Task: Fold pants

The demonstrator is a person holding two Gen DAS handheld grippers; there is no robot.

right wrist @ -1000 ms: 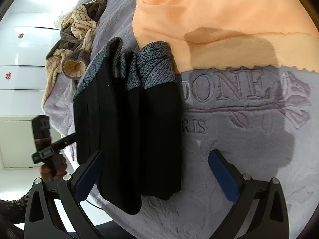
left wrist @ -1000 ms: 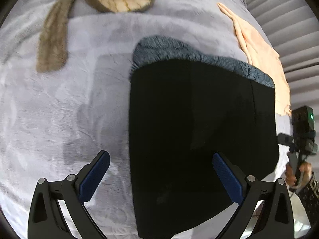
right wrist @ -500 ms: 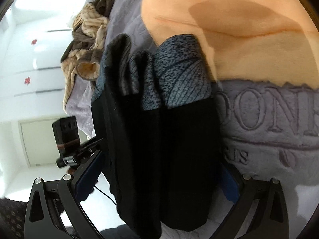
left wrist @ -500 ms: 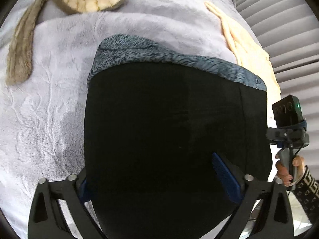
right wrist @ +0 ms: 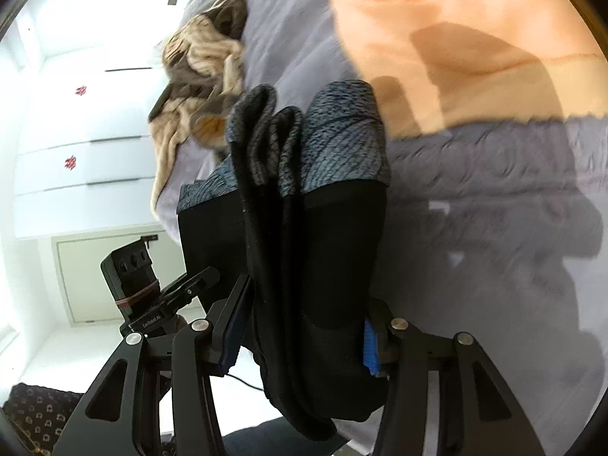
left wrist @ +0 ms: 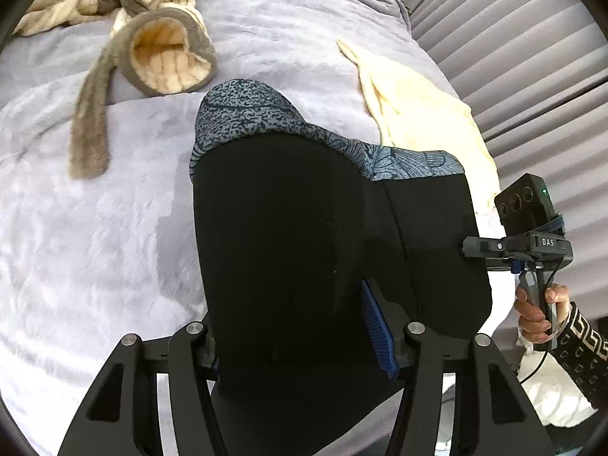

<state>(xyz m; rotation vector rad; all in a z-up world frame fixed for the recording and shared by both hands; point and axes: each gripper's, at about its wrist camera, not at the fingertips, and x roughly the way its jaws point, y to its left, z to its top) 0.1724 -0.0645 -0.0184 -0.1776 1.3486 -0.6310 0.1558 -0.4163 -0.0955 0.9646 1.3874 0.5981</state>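
Pants (left wrist: pixel 288 235) (folded) between tool (left wrist: pixel 300 336) pads

You see a bed (left wrist: pixel 95 228) with a soft purple blanket, grey curtains (left wrist: pixel 513 57), and bright white walls (right wrist: pixel 57 152).

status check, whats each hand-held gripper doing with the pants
Left hand-held gripper just closed on folded black pants. Right hand-held gripper just closed on same stack's other end. Peach cloth and beige robe lie nearby, not blocking.

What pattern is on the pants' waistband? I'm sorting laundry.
The waistband is grey-blue with a dark speckled, leaf-vein print, seen best in the left wrist view.
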